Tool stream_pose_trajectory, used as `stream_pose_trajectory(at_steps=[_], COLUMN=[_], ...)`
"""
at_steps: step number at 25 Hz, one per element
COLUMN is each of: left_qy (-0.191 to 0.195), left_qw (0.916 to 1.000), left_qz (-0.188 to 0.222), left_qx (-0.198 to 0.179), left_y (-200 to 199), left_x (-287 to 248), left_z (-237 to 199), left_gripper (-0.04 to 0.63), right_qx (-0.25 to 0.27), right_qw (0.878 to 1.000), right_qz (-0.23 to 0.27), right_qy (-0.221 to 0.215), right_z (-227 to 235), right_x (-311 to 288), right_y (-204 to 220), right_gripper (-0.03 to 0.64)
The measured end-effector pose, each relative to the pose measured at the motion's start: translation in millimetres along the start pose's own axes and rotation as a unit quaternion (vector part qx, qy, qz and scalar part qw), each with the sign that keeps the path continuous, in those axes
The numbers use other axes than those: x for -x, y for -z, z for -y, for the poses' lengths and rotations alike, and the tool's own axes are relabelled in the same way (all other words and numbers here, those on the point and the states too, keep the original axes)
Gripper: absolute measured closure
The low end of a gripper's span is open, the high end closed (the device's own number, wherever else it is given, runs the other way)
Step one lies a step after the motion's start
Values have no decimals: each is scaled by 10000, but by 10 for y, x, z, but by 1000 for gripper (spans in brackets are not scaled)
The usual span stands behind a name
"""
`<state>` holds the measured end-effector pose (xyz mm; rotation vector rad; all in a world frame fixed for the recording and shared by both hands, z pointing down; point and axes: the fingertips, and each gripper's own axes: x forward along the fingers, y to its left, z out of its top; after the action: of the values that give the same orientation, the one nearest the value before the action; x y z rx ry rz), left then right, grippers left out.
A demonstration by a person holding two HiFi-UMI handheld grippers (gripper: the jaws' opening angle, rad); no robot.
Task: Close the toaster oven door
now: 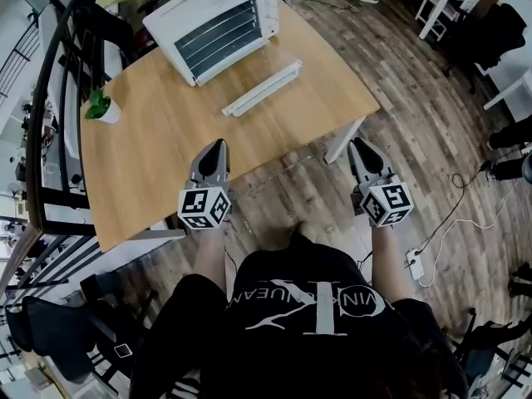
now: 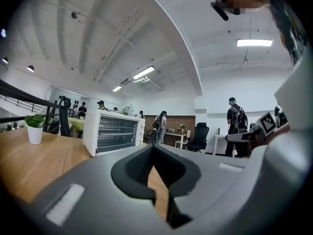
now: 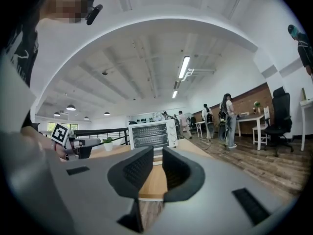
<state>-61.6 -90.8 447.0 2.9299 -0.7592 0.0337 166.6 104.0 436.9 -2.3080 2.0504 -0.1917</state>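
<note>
A white toaster oven (image 1: 218, 25) stands at the far end of the wooden table (image 1: 158, 148). Its glass door stands upright against the front, with the racks showing through. It also shows in the left gripper view as the toaster oven (image 2: 114, 132) and in the right gripper view as the toaster oven (image 3: 152, 134). My left gripper (image 1: 218, 145) hovers over the table's near edge, shut and empty, tips touching (image 2: 153, 150). My right gripper (image 1: 358, 145) hangs over the floor beside the table's corner. It is open by a narrow gap (image 3: 157, 155) and holds nothing. Both are far from the oven.
A long white tray (image 1: 260, 88) lies on the table in front of the oven. A small potted plant (image 1: 101, 108) sits at the left edge. A black railing (image 1: 50, 98) runs along the left. A power strip (image 1: 414, 263) and cables lie on the floor at right.
</note>
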Motion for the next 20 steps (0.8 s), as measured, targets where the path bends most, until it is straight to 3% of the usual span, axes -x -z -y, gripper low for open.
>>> stream_pose_trajectory(at_steps=[9, 20], left_qy=[-326, -798], left_qw=[9994, 9966], left_qz=[-61, -178], left_qx=[26, 37], left_y=[172, 270], left_x=[-210, -26], left_z=[269, 171], left_gripper=[601, 601], right_qx=[59, -38], right_qw=[9987, 9936], right_qz=[-107, -283], right_qy=[-487, -1093], right_z=[386, 303], right_x=[-214, -587], right_y=[52, 183], right_gripper=[594, 594])
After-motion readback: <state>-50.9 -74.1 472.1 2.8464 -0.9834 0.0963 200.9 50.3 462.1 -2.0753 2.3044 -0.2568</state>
